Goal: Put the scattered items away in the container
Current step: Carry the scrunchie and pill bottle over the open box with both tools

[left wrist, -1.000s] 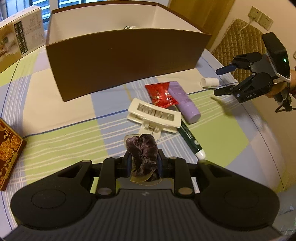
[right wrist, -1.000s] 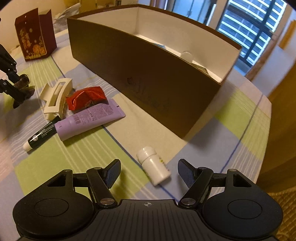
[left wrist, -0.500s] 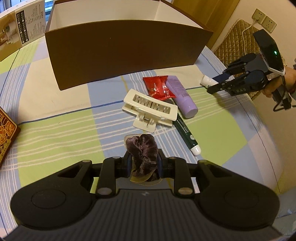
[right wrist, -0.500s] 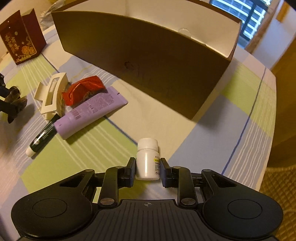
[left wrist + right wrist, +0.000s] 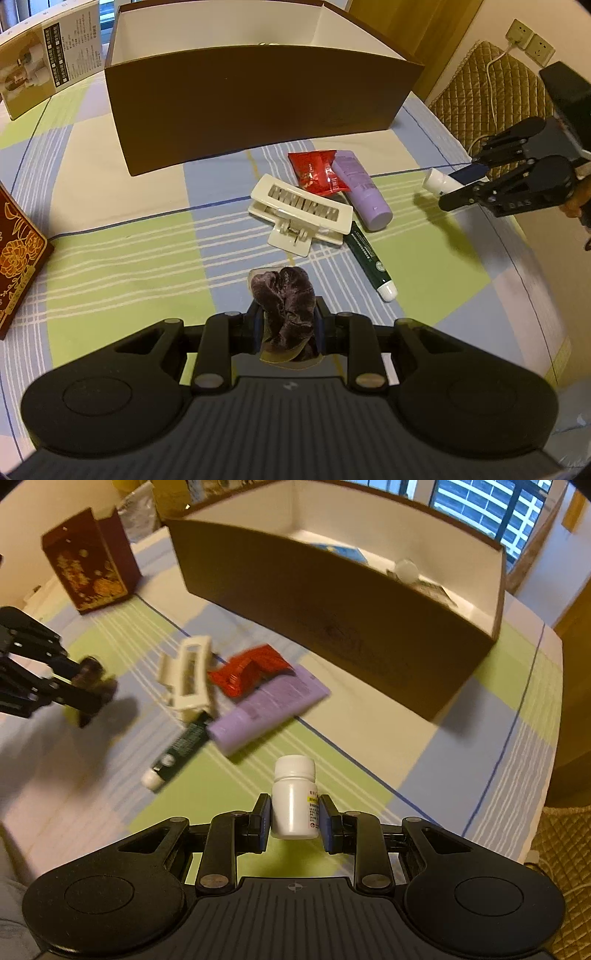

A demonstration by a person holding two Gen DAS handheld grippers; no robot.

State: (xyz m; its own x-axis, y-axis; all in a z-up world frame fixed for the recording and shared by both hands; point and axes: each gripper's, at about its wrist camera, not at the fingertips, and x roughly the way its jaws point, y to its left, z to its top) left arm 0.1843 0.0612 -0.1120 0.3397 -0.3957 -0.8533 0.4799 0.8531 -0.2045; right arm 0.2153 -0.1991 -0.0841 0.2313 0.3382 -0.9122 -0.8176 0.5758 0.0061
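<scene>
Bottle (image 5: 294,797), small, rigid and likely slick, is pinched mid-body by the right gripper (image 5: 294,818), box (image 5: 332,627) at twelve o'clock, while the left gripper (image 5: 286,325) squeezes a soft scrunchie (image 5: 284,302).

My rig, both units same build: matte black plastic, wide ribbed centre deck w/ a small crosshair mark, a round disc recess on each side, triangular cut-outs in the linkage arms, silver pivot screws at the joints. Left tongs (image 5: 286,325) and right tongs (image 5: 294,818) carry blue pads on the inner faces of black fingers (image 5: 261,821). Seen from the left cam, the right unit has stacked black link bars, pale lettering on the body, boxy black camera housing on top.
</scene>
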